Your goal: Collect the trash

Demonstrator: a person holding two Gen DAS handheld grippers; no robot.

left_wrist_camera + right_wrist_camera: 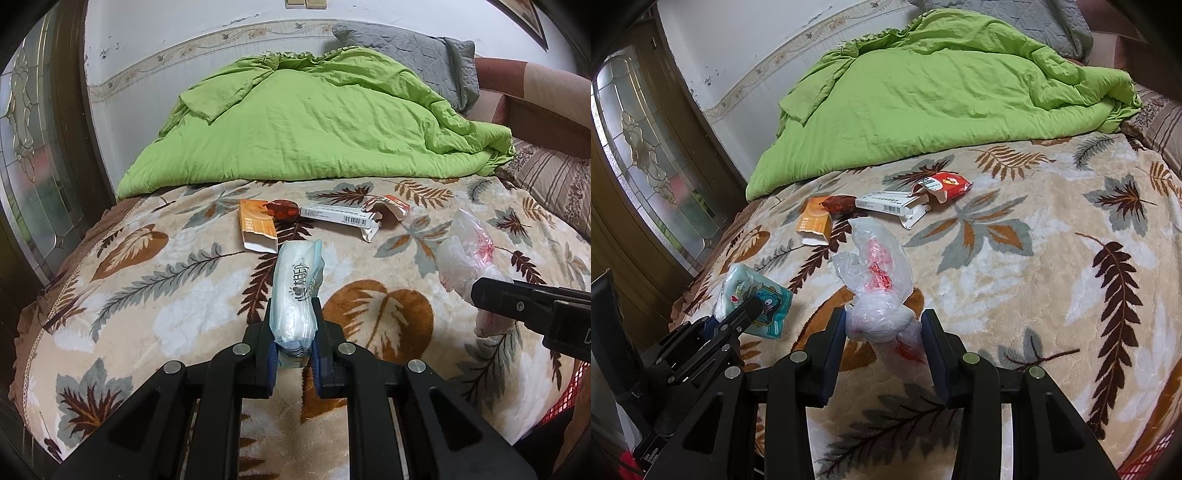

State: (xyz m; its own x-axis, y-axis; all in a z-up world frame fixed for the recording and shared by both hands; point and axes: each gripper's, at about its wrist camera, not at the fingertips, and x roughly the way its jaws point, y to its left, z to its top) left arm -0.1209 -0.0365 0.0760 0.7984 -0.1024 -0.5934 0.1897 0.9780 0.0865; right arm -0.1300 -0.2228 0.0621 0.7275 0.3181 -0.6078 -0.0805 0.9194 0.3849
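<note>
Gripping a pale blue and white soft tissue pack (pixel 297 295), my left tool (pixel 293 325) has its fingers pressed in on the pack's near end, narrowly apart. The pack's long axis runs away from me, its far end pointing toward the orange cardboard box (pixel 257 229) on the leaf-patterned beige blanket (pixel 147 295).

My right tool (pixel 884 328) is spread wider around a crumpled clear plastic bag with red print (pixel 877 288); the left finger touches the bag, but I cannot tell whether the right one does. The bag's loose end trails to the far side.

Only the right view shows the pack's cartoon-printed face (pixel 764 299) and the red snack wrapper (pixel 945 186) plainly. Beside it lie a white barcode carton (pixel 886 203) and a dark brown wrapper (pixel 840 203), near the green quilt (pixel 942 92).
</note>
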